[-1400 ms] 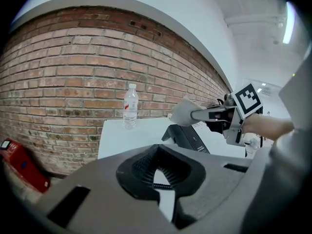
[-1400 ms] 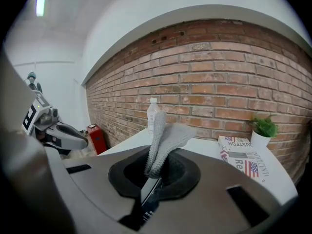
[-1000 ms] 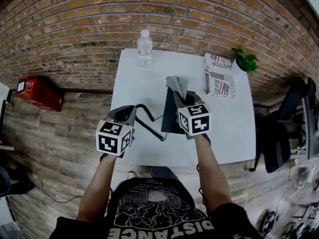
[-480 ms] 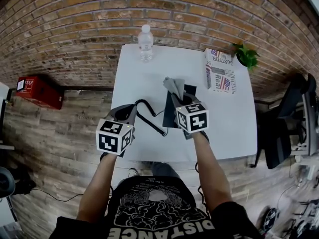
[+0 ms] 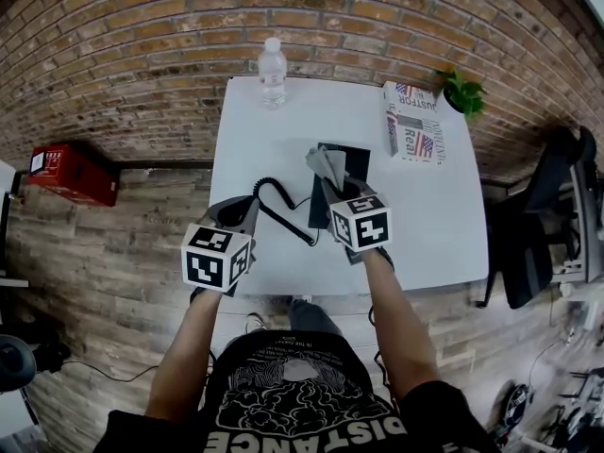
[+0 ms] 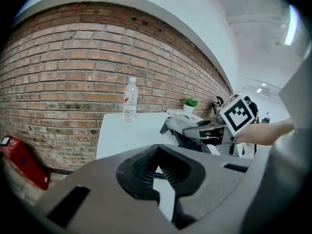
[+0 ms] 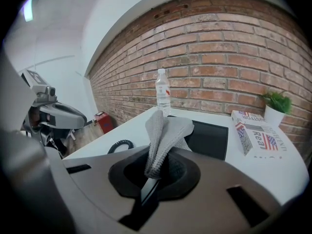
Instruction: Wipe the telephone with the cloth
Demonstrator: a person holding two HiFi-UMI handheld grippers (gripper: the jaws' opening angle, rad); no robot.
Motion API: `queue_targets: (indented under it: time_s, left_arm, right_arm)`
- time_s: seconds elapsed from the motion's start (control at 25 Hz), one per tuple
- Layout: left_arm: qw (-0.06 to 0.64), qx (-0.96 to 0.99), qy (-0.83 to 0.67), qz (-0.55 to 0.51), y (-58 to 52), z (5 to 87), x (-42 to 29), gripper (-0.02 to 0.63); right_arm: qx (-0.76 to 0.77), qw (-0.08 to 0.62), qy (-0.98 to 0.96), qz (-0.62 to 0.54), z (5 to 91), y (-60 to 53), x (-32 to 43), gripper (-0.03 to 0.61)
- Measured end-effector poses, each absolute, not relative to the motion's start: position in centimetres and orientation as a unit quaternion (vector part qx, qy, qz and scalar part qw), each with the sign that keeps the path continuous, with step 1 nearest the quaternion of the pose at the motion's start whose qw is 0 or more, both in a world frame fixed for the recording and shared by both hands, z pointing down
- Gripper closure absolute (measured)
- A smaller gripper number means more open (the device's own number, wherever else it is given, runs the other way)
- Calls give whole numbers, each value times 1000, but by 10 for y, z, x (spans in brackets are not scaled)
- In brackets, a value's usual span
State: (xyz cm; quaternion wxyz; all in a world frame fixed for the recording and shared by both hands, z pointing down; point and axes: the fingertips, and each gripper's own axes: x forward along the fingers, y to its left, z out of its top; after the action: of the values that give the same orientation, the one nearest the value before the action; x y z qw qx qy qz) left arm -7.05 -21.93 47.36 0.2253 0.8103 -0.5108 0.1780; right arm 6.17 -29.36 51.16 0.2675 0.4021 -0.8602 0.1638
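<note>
The black telephone base [image 5: 342, 159] lies flat at the middle of the white table [image 5: 255, 140]; it also shows in the right gripper view [image 7: 209, 138]. My right gripper [image 5: 338, 191] [image 7: 152, 175] is shut on a grey cloth [image 5: 327, 163] [image 7: 163, 128], which stands up out of the jaws above the base's near edge. The coiled black cord [image 5: 283, 217] runs left from the base up to my left gripper [image 5: 247, 208] [image 6: 159, 173]. Its jaws are closed and a bit of coil shows in their slit. No handset is visible.
A water bottle [image 5: 273, 72] stands at the table's far edge by the brick wall. A printed box [image 5: 412, 132] and a small potted plant [image 5: 462, 93] sit at the far right corner. A red case [image 5: 71, 176] lies on the floor at the left, and an office chair [image 5: 543, 225] stands at the right.
The cord's loop has drawn further left from the base, staying with my left gripper. The table has slid upward in the view. The cloth stays pinched in the right gripper.
</note>
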Motion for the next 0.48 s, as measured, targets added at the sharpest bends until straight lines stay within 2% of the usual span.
queue_targets:
  time_s: [0.48]
  left_arm:
    - [227,815,-501,182,-198,478,-67,607]
  right_arm:
    - [401,278,-855,177,526,-261,63,566]
